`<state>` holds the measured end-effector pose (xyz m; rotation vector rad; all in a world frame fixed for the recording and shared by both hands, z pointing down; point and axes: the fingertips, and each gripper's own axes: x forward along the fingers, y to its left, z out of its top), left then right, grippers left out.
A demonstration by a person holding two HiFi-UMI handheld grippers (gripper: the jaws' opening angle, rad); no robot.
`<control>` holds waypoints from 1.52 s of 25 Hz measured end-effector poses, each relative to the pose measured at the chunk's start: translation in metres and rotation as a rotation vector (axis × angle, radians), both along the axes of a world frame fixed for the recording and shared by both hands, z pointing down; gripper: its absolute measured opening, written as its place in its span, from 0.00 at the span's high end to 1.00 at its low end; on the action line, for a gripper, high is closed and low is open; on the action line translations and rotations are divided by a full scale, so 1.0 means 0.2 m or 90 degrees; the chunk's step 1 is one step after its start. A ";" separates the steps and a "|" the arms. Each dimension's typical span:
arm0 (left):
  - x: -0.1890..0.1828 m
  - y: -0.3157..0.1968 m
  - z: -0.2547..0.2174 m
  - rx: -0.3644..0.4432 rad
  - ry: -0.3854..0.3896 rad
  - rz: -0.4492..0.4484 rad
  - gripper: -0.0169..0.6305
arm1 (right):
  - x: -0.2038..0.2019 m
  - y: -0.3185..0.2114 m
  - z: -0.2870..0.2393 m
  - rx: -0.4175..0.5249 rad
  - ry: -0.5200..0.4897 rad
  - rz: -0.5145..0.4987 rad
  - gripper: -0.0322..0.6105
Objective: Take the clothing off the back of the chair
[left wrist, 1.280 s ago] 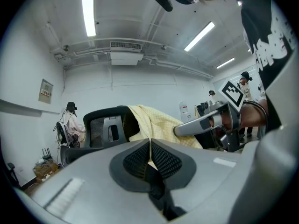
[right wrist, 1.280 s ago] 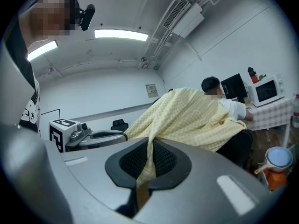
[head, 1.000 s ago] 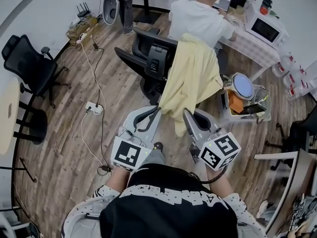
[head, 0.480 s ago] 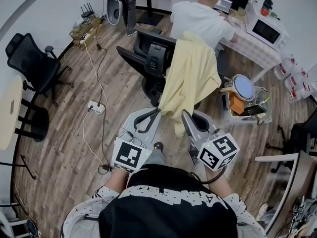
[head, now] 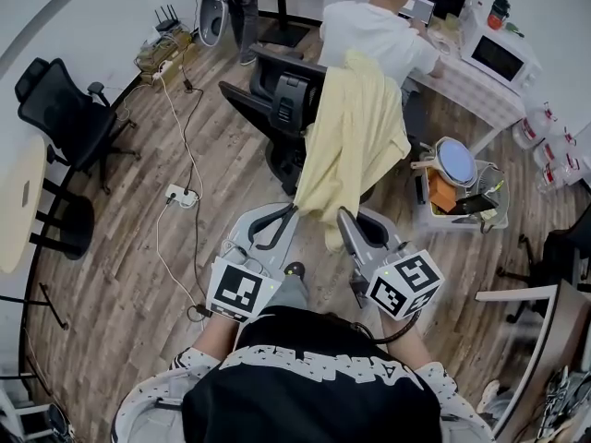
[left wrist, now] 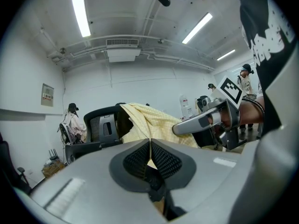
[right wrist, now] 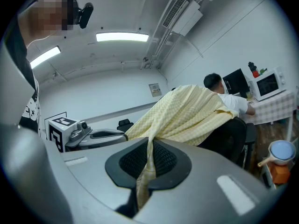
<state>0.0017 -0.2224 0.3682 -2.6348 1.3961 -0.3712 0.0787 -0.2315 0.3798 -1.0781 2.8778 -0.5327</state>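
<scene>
A pale yellow checked garment [head: 355,141] hangs over the back of a black office chair [head: 277,100] and stretches toward me. My left gripper [head: 295,209] is shut on the lower left edge of the cloth. In the left gripper view a thin fold of the garment [left wrist: 154,122] shows between the closed pads [left wrist: 161,160]. My right gripper [head: 342,214] is shut on the lower right edge. In the right gripper view a twisted strip of the garment [right wrist: 187,115] runs down between its pads [right wrist: 163,160]. Both grippers sit side by side in front of the chair.
A person [head: 374,35] sits at a desk just behind the chair, with a microwave [head: 497,55] at the right. A crate [head: 452,187] of items stands right of the chair. A second black chair [head: 60,118], a power strip [head: 179,195] and cables lie at left.
Both grippers have drawn back slightly from the chair with the garment's hem held. The cloth is pulled a little tauter. Neither grip has changed.
</scene>
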 end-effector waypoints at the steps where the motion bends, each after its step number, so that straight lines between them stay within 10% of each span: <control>1: 0.01 0.01 0.00 -0.001 -0.001 0.001 0.96 | 0.01 0.01 0.00 0.002 -0.001 0.001 0.92; 38: 0.09 0.27 0.02 -0.004 0.012 -0.019 0.96 | 0.11 0.28 0.03 0.026 0.041 -0.004 0.92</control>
